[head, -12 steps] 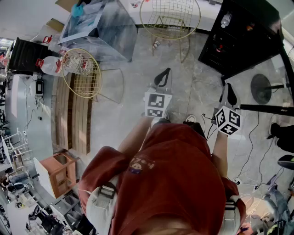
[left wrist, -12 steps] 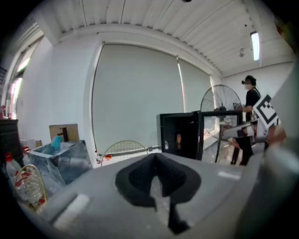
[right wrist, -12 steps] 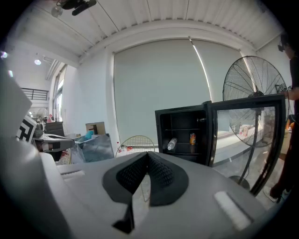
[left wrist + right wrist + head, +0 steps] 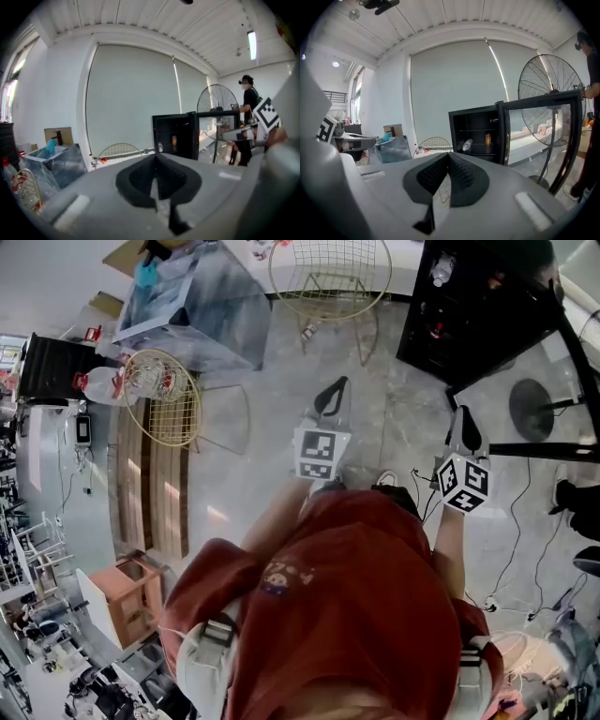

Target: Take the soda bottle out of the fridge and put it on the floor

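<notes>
Right claw (image 4: 448, 155): I find the jaws closed together, pad on pad, with nothing between them. Left claw (image 4: 156, 155): same condition, jaws together and empty. From the head view both claws, left (image 4: 337, 383) and right (image 4: 463, 414), are held out in front of the person in the red shirt (image 4: 347, 596) over the grey floor (image 4: 262, 456). They point toward the fridge and are well apart from it.

The fridge (image 4: 476, 136) is a small black unit standing on the floor. Its glass door (image 4: 539, 133) is swung fully open to the right.

The soda bottle (image 4: 467, 145) is inside the fridge, toward the left end of the lower shelf. It appears to lie tilted, neck upward, though it is too small in view for me to be sure. A can (image 4: 488, 139) stands upright near the right end of the same shelf, apart from the bottle. The head view shows the bottle (image 4: 441, 268) at the far edge of the fridge interior.

Surroundings: a large standing fan (image 4: 553, 84) is behind the open door. A wire chair (image 4: 330, 273) stands on the floor to the left of the fridge, and a second wire chair (image 4: 164, 395) stands beside a slatted wooden bench (image 4: 150, 479).
</notes>
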Available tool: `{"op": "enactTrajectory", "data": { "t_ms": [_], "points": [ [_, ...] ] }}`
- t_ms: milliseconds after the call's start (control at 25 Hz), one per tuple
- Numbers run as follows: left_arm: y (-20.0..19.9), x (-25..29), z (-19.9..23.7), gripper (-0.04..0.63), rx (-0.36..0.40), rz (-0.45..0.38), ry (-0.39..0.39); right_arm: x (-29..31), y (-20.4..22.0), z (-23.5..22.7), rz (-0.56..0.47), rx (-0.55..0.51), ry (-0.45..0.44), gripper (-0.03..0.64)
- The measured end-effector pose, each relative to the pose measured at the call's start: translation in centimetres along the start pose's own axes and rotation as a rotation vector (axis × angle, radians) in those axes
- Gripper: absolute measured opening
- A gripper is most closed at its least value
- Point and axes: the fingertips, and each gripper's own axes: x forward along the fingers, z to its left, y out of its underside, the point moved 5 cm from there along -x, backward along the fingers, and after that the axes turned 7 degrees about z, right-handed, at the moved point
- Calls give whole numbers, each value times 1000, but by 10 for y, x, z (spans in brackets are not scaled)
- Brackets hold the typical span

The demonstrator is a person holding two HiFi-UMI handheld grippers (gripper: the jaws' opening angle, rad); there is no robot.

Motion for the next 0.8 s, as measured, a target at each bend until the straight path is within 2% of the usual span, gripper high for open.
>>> {"op": "enactTrajectory", "data": {
  "t_ms": [520, 800],
  "points": [
    [-14, 38, -86, 0, 26, 14, -5, -16, 11, -88, -19, 46, -46, 0],
    [-17, 41, -117, 1, 31, 28, -14, -21, 7, -106, -21, 18, -85, 0]
  ]
}}
